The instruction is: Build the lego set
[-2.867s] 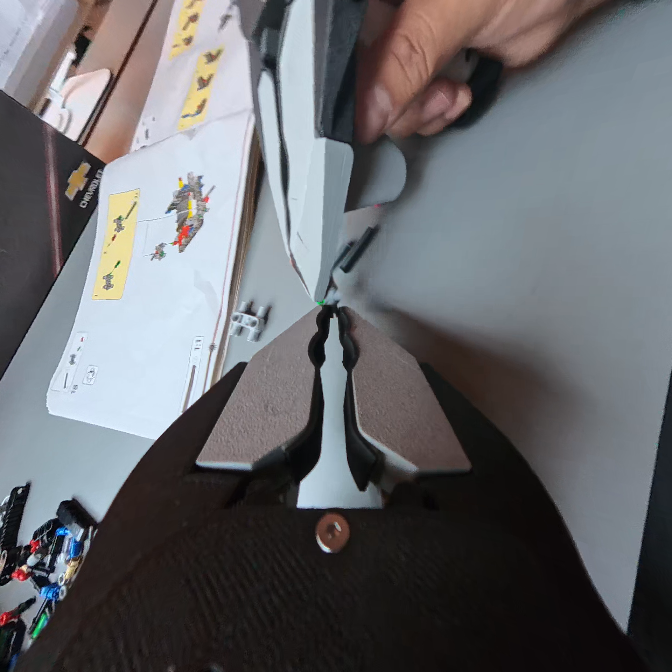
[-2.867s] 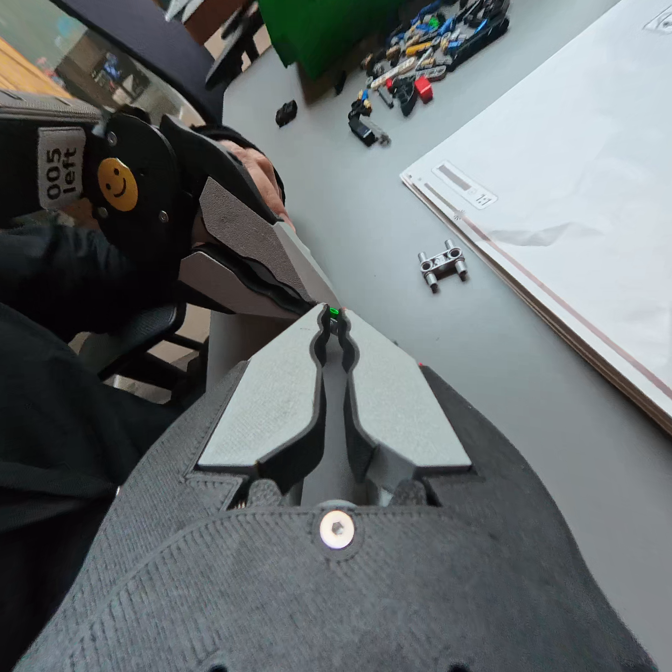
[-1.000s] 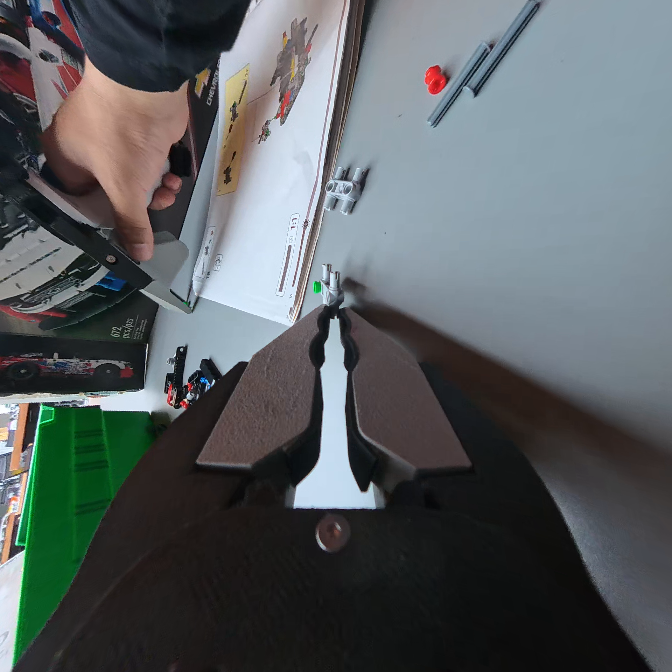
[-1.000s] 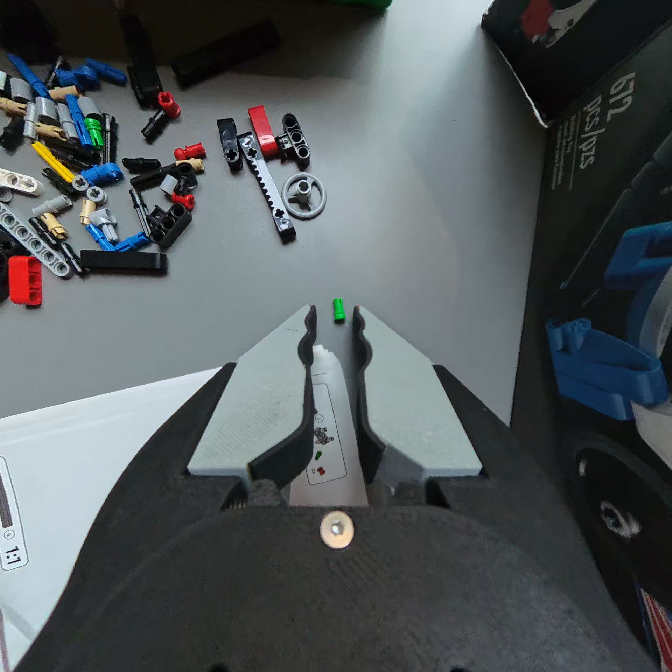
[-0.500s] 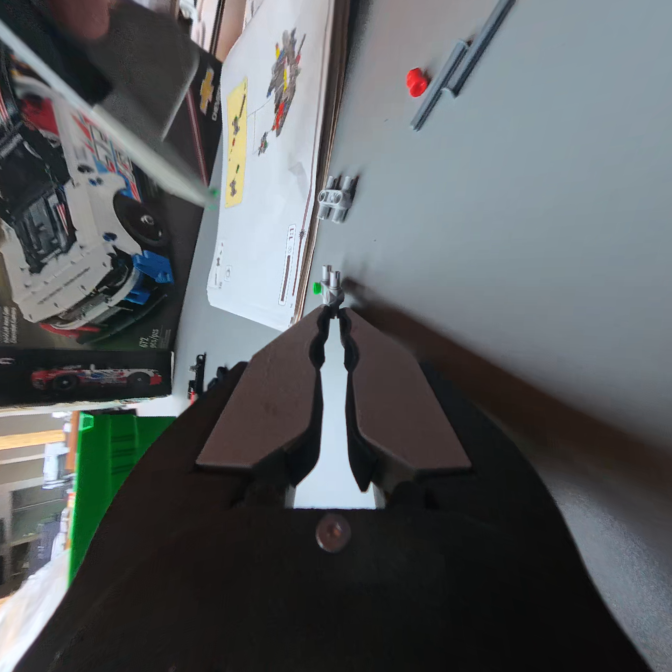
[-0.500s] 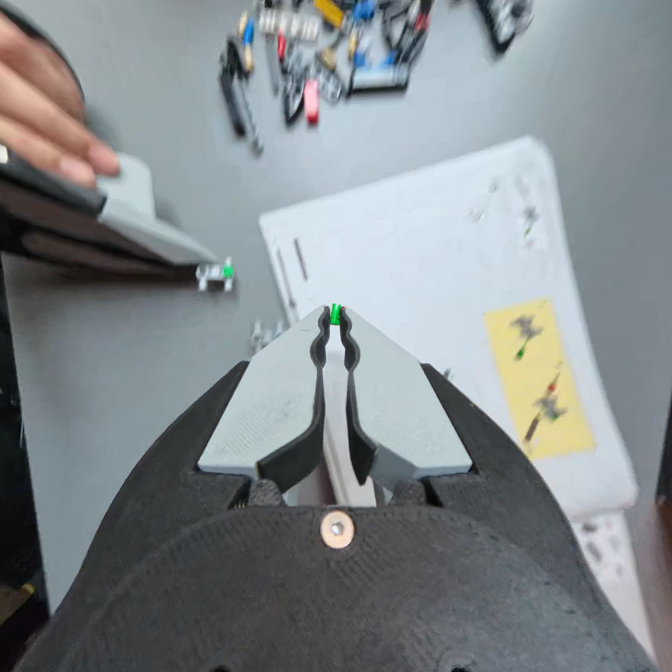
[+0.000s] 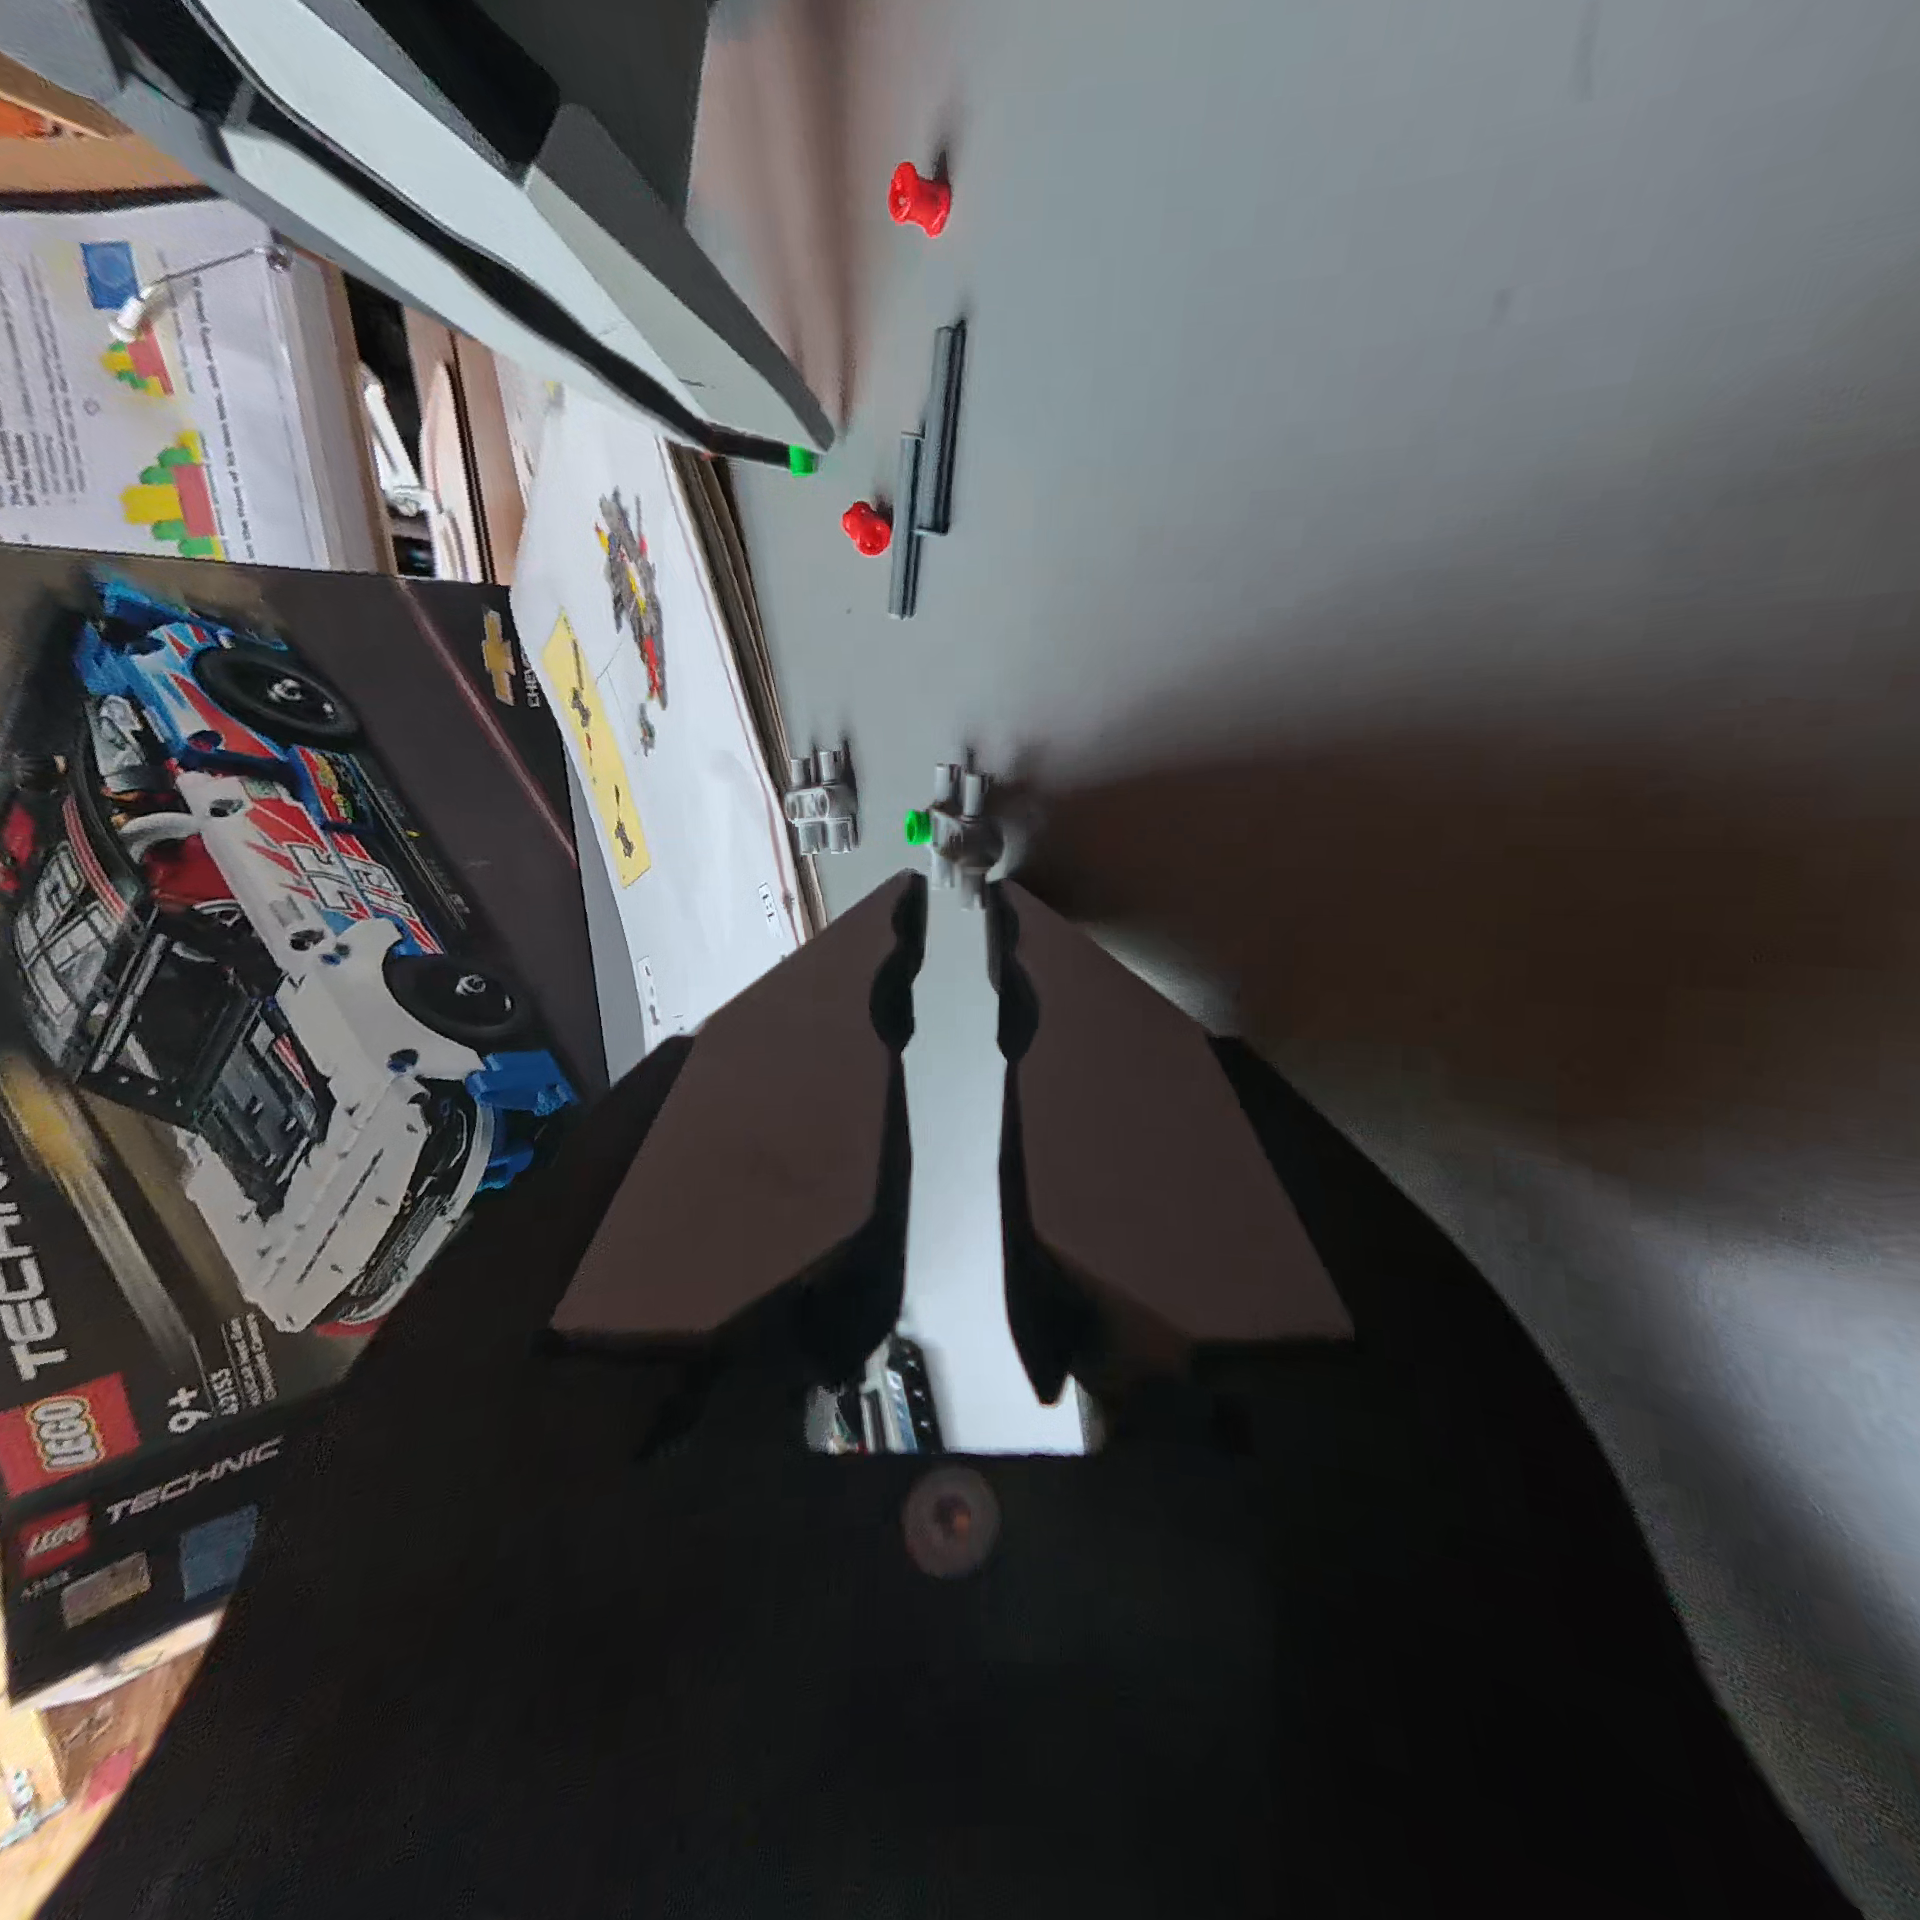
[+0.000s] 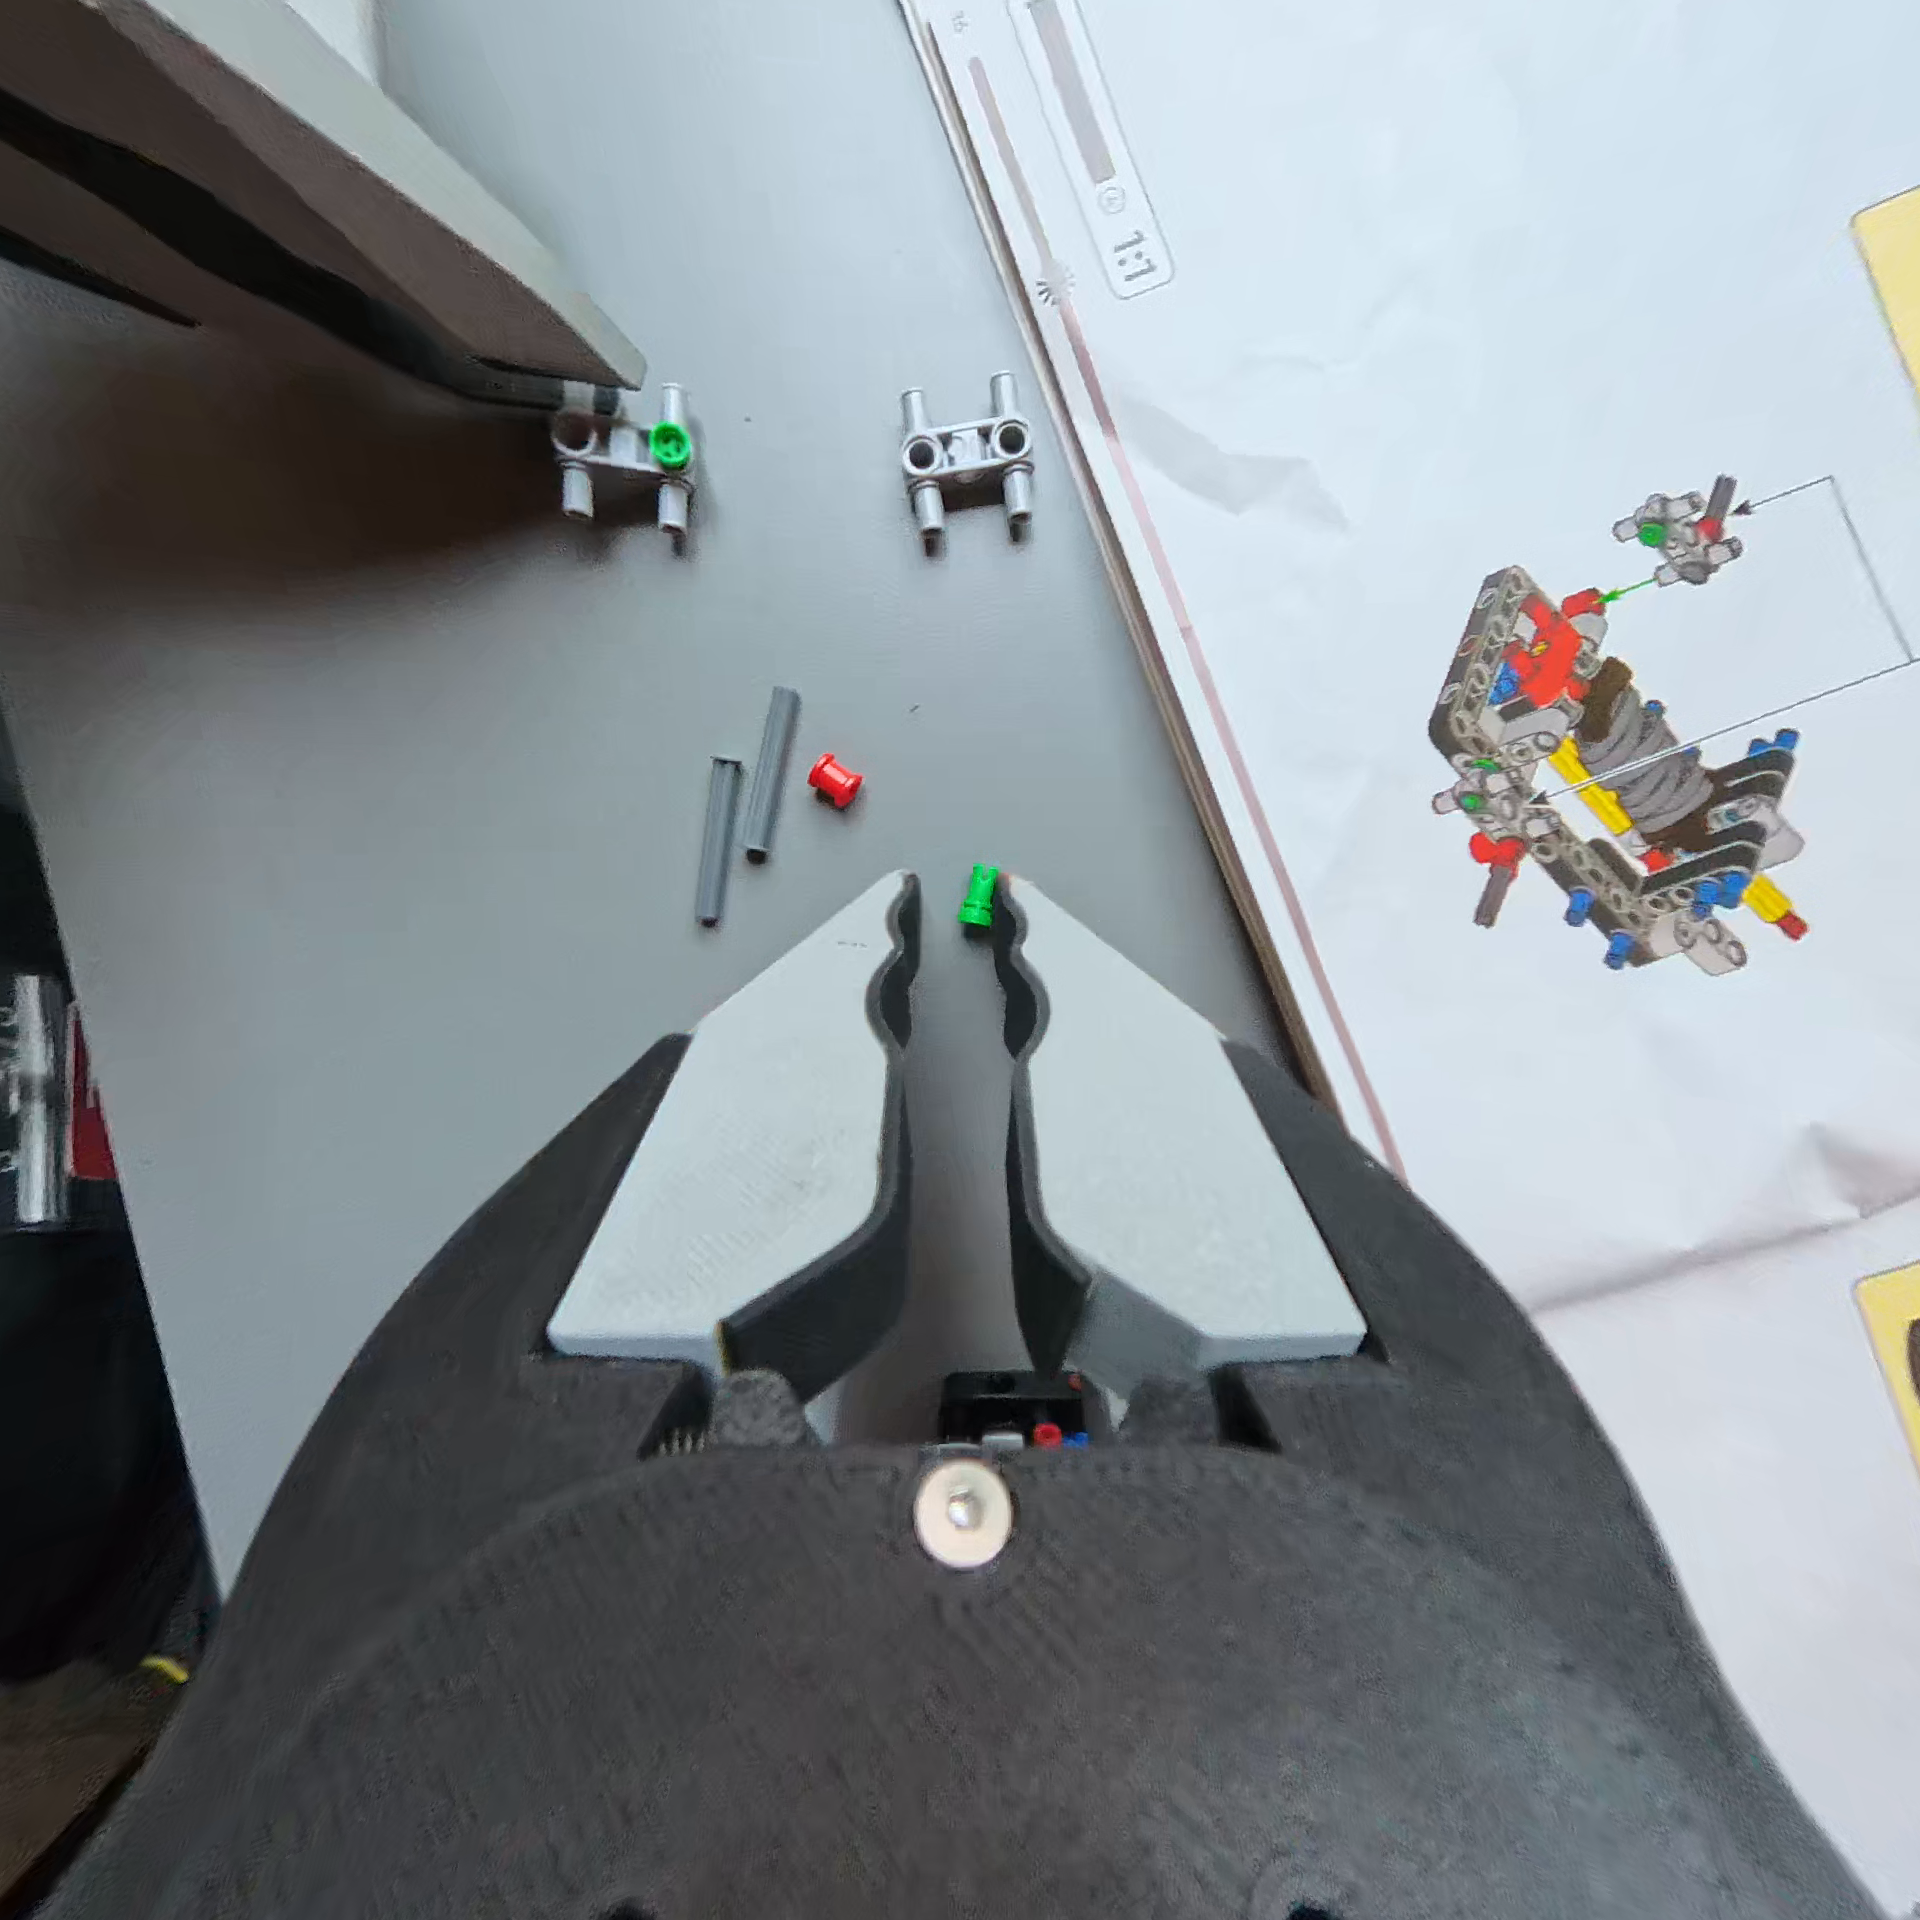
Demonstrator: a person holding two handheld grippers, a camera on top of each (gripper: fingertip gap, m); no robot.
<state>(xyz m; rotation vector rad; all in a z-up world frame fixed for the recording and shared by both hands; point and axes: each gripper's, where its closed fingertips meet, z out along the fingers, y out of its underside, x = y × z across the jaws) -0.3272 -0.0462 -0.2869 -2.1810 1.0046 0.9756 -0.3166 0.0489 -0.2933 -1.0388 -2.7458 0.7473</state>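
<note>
Seemingly prepping pin no. 2: right gripper (image 8: 957, 885) jaws slightly spread, green pin (image 8: 977, 896) loose betw. tips; left gripper (image 7: 956, 885) at grey connector (image 7: 961, 831), prob. steadying it, grip unclear.

A smooth grey table (image 8: 416, 831) carried two slim dark grey axle rods (image 8: 743, 800) side by side, a small red bush (image 8: 835, 780) just right of them, a light grey H-shaped connector (image 8: 966, 457) farther off, and an open white instruction booklet (image 8: 1507, 312) at the right.
</note>
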